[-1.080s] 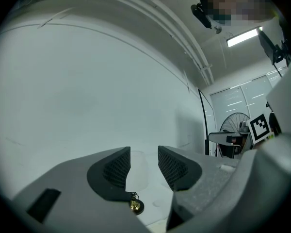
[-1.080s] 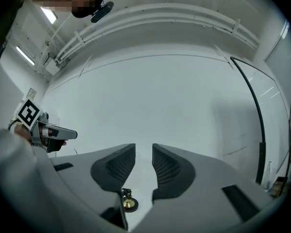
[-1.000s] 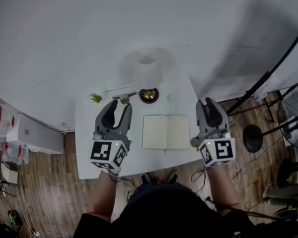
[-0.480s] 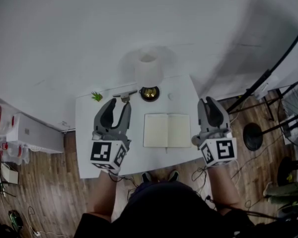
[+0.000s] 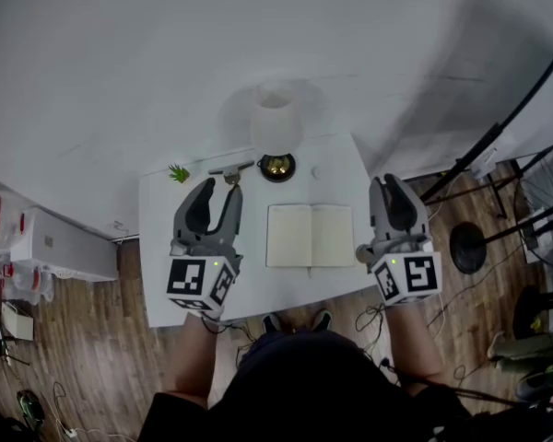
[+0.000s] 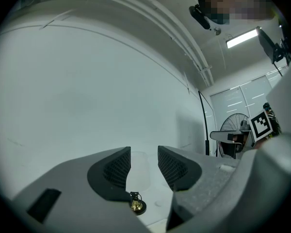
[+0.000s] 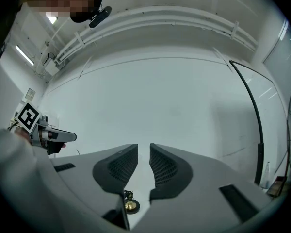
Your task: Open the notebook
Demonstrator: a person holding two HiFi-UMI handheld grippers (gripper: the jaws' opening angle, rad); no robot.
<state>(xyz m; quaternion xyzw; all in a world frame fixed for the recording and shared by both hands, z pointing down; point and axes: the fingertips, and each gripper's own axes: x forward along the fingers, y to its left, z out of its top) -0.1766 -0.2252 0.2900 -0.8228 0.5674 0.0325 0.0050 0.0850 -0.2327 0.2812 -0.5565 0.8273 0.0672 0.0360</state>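
Head view: left gripper [image 5: 221, 189] (jaws spread, empty) and right gripper [image 5: 388, 182] (jaws just closing to a slit, empty) held level, flanking the open notebook [image 5: 311, 236].

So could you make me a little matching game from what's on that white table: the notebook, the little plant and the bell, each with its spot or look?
Things:
1. notebook
2. plant
3. bell

Descriptions:
A. gold-coloured, on a dark round base at the back
B. lying open in the middle of the table
C. green, near the back left corner

Pairs: 1-B, 2-C, 3-A
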